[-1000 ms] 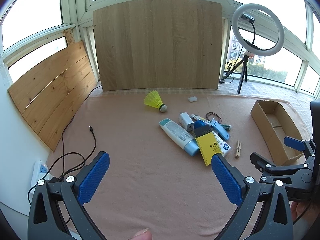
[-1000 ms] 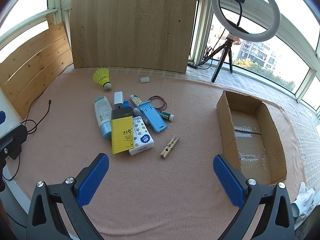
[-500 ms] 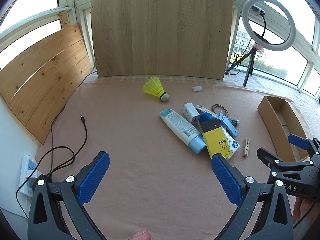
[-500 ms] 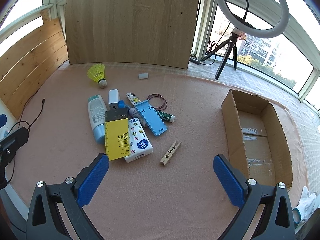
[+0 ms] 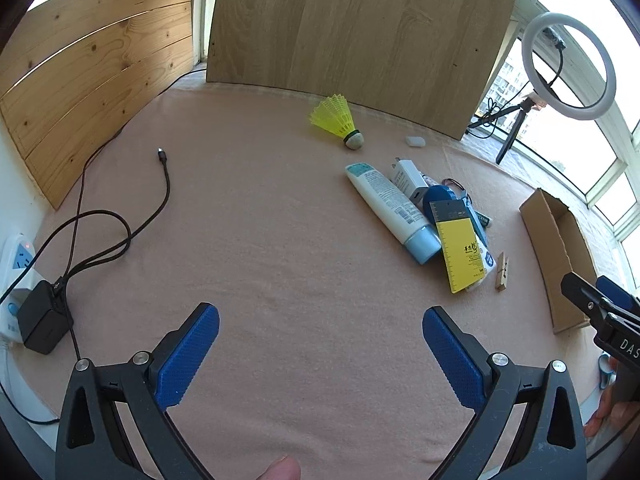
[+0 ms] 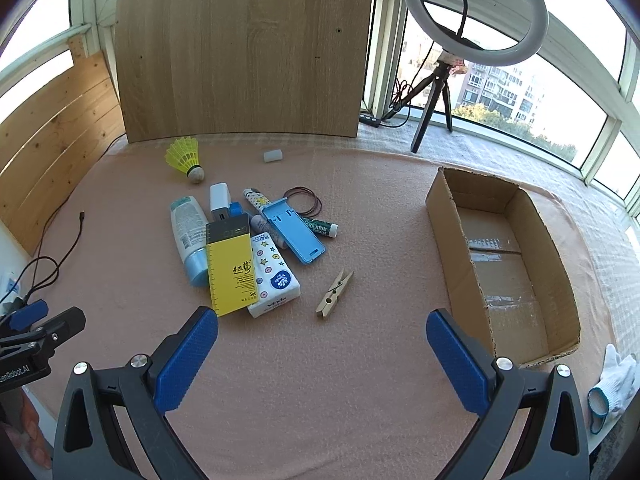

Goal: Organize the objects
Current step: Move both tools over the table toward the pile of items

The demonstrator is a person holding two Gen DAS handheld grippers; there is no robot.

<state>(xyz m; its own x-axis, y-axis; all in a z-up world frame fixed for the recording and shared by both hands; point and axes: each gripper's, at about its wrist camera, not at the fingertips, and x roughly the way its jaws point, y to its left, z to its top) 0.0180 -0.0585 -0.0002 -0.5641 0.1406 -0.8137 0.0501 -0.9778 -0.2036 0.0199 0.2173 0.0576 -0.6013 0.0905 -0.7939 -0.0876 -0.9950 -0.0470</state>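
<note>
Right gripper (image 6: 322,350) was spread wide with nothing between its blue pads (image 6: 186,358), poised above the pink cloth (image 6: 320,392). Just beyond the left pad's tip lay a yellow ruler card (image 6: 231,266), overlapping a tissue pack (image 6: 275,278) and a white tube (image 6: 187,236) (cap toward the gripper). A wooden clothespin (image 6: 334,289) lay ahead between the fingers, apart from the pile. Beyond the right finger stood an open cardboard box (image 6: 448,248). Farther ahead were a blue case (image 6: 294,230), a white charger (image 6: 220,200), a loop of hair ties (image 6: 306,200) and, farthest, a yellow shuttlecock (image 6: 185,156).

Left gripper (image 5: 320,354) was likewise released and empty; the same pile lay ahead beyond its right finger, the ruler card (image 5: 460,250) nearest. A black cable (image 5: 120,232) trailed ahead of its left finger.
</note>
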